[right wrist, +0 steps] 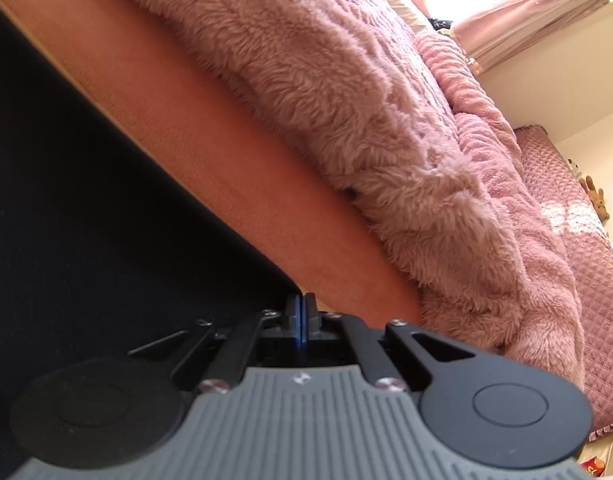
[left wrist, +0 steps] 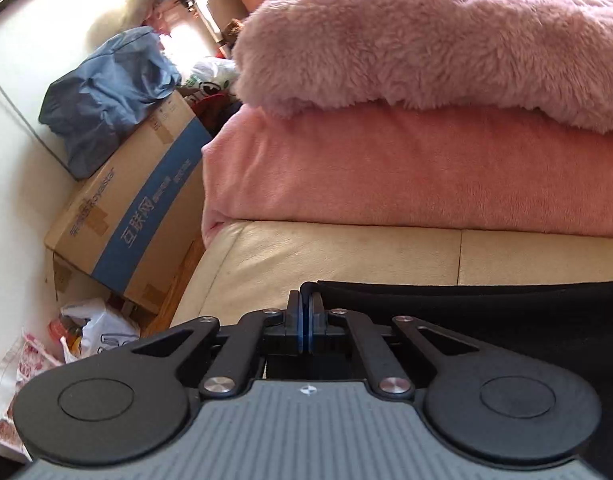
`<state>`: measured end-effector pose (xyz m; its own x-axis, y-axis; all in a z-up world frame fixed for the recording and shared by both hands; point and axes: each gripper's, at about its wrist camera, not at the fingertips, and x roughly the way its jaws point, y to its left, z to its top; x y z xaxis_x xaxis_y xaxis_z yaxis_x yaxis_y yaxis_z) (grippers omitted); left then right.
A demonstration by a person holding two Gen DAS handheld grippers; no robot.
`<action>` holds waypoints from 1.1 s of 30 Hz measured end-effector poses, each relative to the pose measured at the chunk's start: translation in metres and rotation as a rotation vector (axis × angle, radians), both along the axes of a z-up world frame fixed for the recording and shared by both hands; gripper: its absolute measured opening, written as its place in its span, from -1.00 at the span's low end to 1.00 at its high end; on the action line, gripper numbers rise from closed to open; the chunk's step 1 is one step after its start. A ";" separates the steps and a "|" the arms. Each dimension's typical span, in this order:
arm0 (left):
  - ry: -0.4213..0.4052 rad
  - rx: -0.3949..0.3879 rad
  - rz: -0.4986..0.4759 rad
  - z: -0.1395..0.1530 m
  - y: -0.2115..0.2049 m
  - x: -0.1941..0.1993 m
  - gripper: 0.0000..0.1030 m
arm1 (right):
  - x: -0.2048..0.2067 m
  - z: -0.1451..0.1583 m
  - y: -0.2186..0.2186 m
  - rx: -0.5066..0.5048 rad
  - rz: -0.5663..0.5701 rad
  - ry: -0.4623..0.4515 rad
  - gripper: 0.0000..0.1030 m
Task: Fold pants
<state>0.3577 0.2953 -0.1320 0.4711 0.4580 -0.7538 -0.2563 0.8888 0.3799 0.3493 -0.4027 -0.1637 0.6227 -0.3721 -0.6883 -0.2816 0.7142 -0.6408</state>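
Note:
The black pants (left wrist: 486,312) hang stretched between my two grippers, in front of the bed's side. In the left wrist view my left gripper (left wrist: 305,300) is shut on the pants' top left corner, and the cloth runs off to the right. In the right wrist view my right gripper (right wrist: 301,302) is shut on the opposite corner, and the black pants (right wrist: 86,200) fill the left of that view. Most of the pants hang below and are out of sight.
A fluffy pink blanket (left wrist: 446,40) lies on a pink sheet (left wrist: 406,176) over a cream bed frame (left wrist: 326,256). Left of the bed stand a cardboard box (left wrist: 138,216), a blue bag (left wrist: 102,96) and plastic bags (left wrist: 94,328). The blanket (right wrist: 366,100) and a quilted bedspread (right wrist: 586,248) extend rightward.

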 end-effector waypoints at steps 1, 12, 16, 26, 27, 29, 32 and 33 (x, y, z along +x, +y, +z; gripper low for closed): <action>-0.004 -0.002 -0.011 -0.001 0.001 0.000 -0.96 | 0.000 -0.002 0.000 -0.002 0.002 0.001 -1.00; -0.156 -0.143 0.097 0.028 0.041 -0.029 -0.67 | -0.011 0.005 -0.001 -0.024 -0.013 -0.044 -0.77; -0.273 -0.336 0.207 0.046 0.068 -0.063 -0.64 | -0.034 0.031 0.004 0.062 -0.044 -0.119 -0.48; -0.298 -0.455 0.197 0.029 0.074 -0.066 -0.15 | -0.083 0.027 0.039 0.165 -0.064 -0.091 -0.49; -0.296 -0.451 0.202 0.026 0.074 -0.060 -0.15 | -0.078 0.026 0.035 0.169 -0.094 -0.096 -0.51; -0.282 -0.452 0.202 0.015 0.074 -0.048 -0.15 | -0.064 0.026 0.026 0.209 -0.159 -0.102 -0.62; -0.247 -0.434 0.207 -0.002 0.075 -0.037 -0.15 | -0.039 0.026 0.009 0.239 -0.230 -0.116 -0.67; -0.245 -0.434 0.209 -0.005 0.076 -0.036 -0.15 | -0.030 0.026 0.001 0.245 -0.250 -0.125 -0.67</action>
<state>0.3213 0.3708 -0.1373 0.5892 0.2322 -0.7739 -0.4798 0.8712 -0.1039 0.3192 -0.4012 -0.1372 0.6182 -0.3571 -0.7002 -0.0092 0.8875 -0.4607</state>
